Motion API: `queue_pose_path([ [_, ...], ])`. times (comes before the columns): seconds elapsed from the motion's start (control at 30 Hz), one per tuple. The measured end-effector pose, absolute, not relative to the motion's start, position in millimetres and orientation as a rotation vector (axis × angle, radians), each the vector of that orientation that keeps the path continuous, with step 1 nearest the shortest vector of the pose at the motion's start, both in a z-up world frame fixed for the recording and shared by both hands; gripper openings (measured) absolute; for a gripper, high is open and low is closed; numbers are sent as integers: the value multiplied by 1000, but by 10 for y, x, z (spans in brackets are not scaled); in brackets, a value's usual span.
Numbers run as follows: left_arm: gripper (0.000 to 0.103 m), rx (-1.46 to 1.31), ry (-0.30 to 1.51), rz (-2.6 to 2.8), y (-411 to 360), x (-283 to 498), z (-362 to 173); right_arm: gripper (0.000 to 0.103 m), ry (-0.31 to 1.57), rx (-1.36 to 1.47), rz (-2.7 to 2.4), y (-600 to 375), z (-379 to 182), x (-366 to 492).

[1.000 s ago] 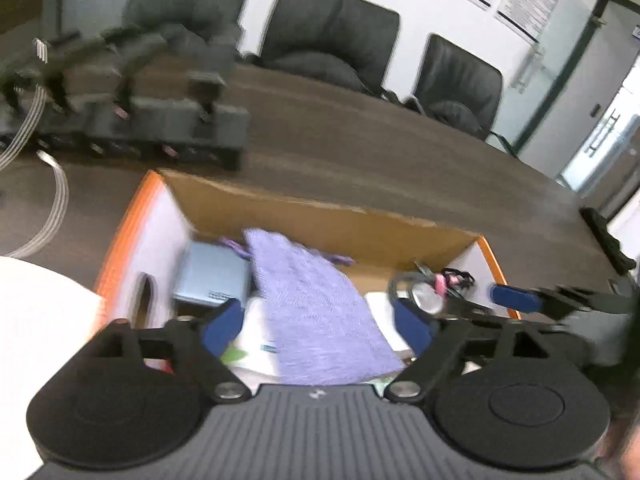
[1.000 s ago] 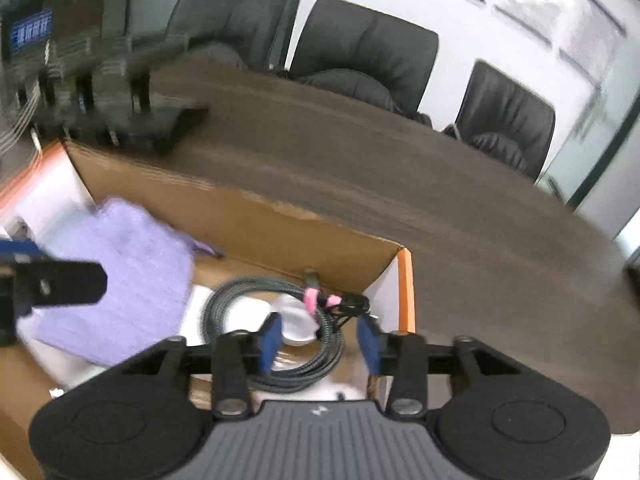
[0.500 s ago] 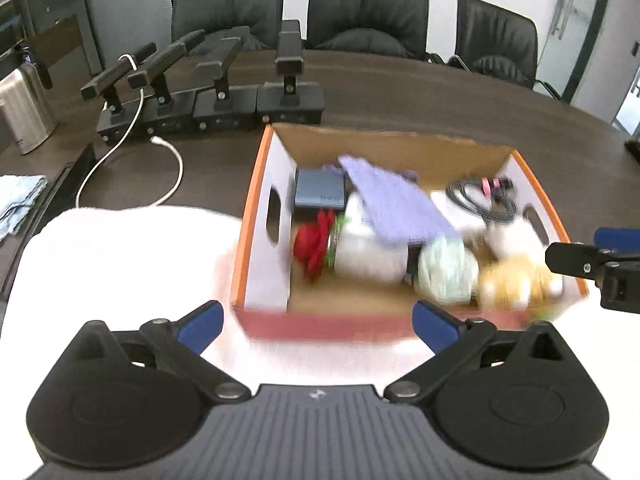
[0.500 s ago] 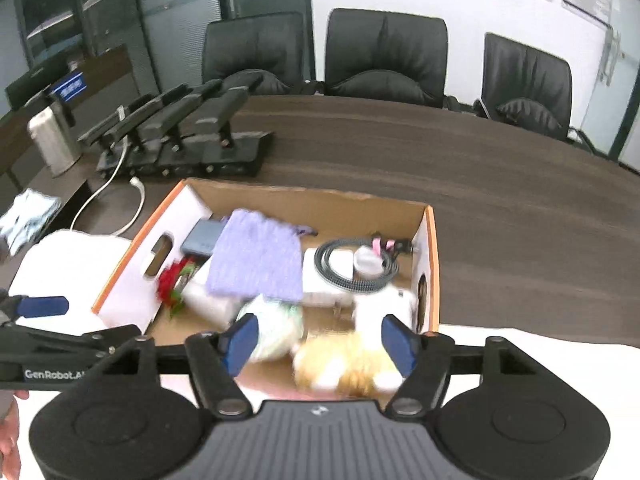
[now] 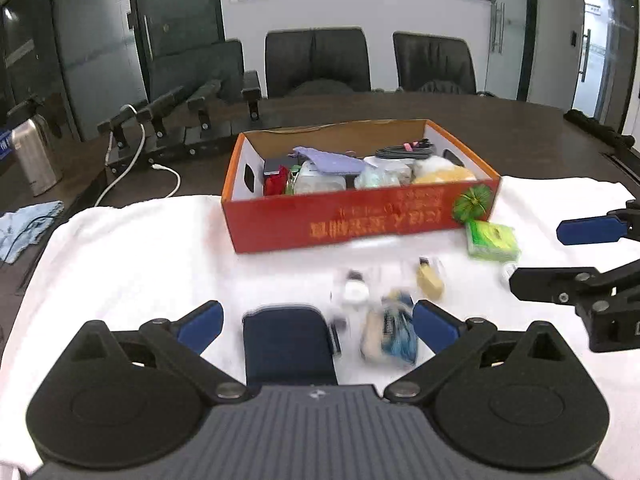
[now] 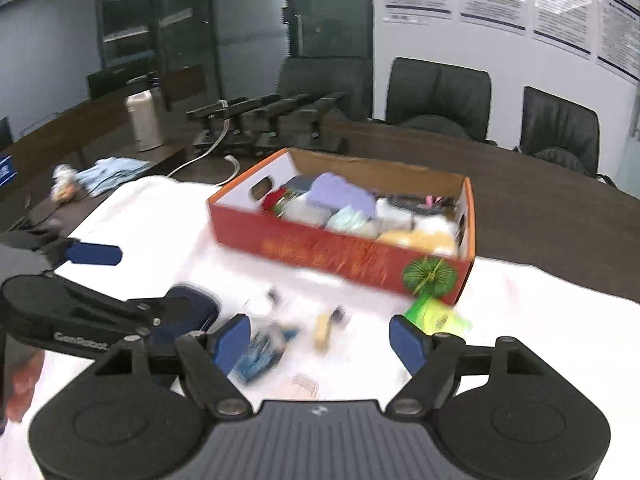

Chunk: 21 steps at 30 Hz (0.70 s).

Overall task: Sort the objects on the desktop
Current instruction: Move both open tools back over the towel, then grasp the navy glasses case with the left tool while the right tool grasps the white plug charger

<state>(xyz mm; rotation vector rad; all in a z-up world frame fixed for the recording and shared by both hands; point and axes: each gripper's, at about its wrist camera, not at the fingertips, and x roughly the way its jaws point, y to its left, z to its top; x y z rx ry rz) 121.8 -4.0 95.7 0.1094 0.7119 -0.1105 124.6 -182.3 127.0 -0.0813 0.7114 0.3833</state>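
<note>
Meeting-room worktop (image 5: 520,128) under white cloth (image 5: 120,264). Left tool (image 5: 316,322): jaws wide apart, empty, over dark pouch (image 5: 288,344). Red box (image 5: 360,216) holds sorted items; loose bits wait in front. Right tool (image 6: 320,338): jaws opening, nothing between, probably ready for next pick.

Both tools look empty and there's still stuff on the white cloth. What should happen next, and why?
Probably lower the left tool onto the dark blue pouch lying right between its open fingers. Neither tool holds anything; the right tool's jaws are opening. The red box already holds several things, while small items remain on the cloth.
</note>
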Motion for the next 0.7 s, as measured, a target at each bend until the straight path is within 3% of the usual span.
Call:
queue_pose_path([
  [0.53,103,100,514,-128,379,9,861,78,657,-8,409,-2333,907,61],
  [0.7,103,80,616,-148,375,279,700,77,640,33,394,-2412,849,205],
])
